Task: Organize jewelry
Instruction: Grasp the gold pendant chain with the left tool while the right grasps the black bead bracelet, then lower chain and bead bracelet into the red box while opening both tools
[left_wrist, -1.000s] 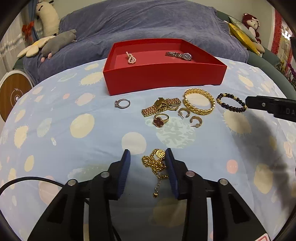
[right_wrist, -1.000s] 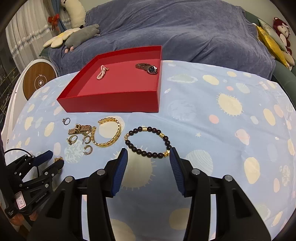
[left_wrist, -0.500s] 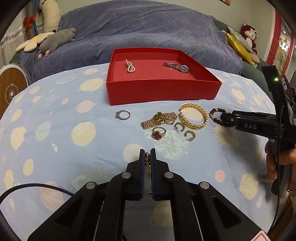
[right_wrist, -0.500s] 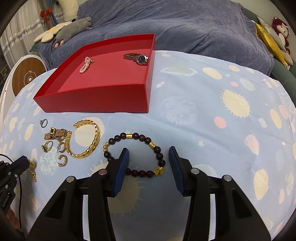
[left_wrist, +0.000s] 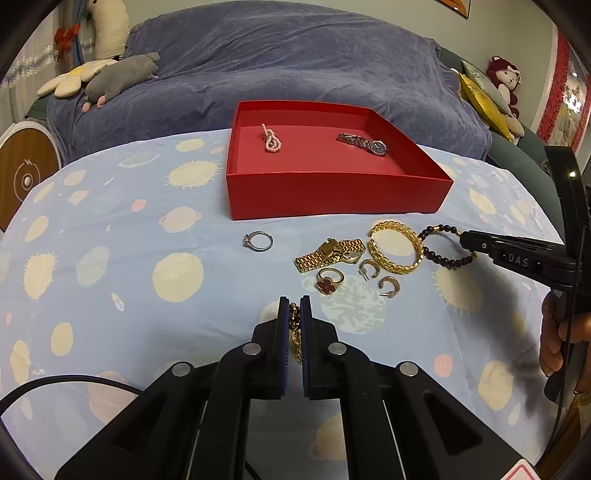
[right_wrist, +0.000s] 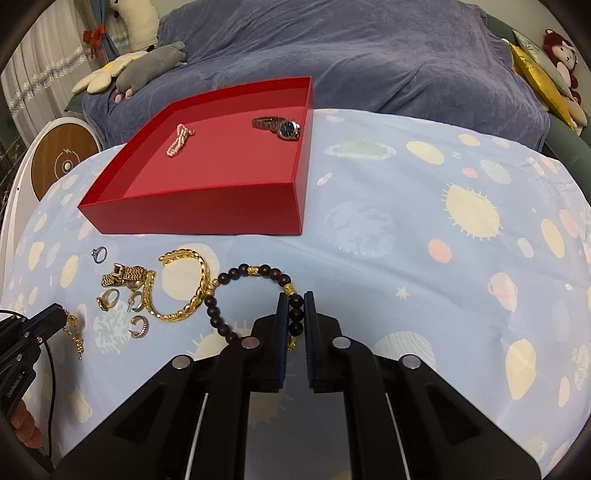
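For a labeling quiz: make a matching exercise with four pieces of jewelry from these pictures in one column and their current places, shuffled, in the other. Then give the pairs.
Column 1
1. gold chain necklace
2. dark bead bracelet
3. silver watch
4. silver ring

Column 2
A. inside the red box
B. clamped in the left gripper
C. lying alone on the cloth, left of the gold pile
D. clamped in the right gripper

Pairs: 1-B, 2-D, 3-A, 4-C

white letters "das" on the right tool (left_wrist: 467, 239) — nothing else legible
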